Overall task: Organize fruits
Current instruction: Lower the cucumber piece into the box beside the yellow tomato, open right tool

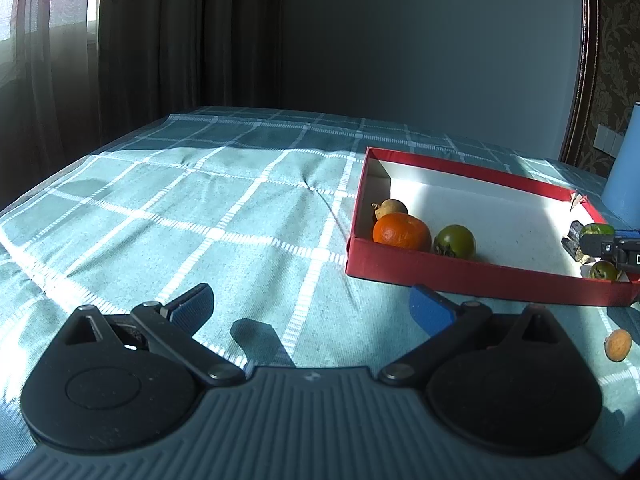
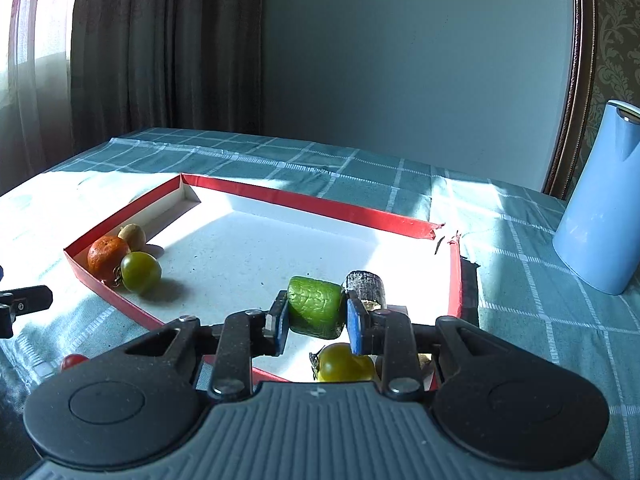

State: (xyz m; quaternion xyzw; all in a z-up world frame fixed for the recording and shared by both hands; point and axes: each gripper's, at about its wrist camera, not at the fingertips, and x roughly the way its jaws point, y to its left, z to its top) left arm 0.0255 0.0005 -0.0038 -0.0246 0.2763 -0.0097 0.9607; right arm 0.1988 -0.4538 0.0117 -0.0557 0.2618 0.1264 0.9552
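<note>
Right tool (image 2: 315,322) clamps green chunk (image 2: 316,312) inside red tray's (image 2: 308,200) near-right corner

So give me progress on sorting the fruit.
Done: the orange, a green fruit, a brown fruit and a yellow-green one sit in the red box. In hand: the right gripper holds a green piece over it. Left: a nut and a red fruit on the cloth; left gripper open.

Counter (image 1: 208,200): covered by a teal checked cloth, partly sunlit.
Red box (image 2: 320,203): shallow, open, lies flat on the cloth.
Blue jug (image 2: 600,208): stands upright right of the box.
Small brown fruit (image 1: 618,344): lies on the cloth outside the box's near wall.
Small red fruit (image 2: 73,361): also outside the box.
</note>
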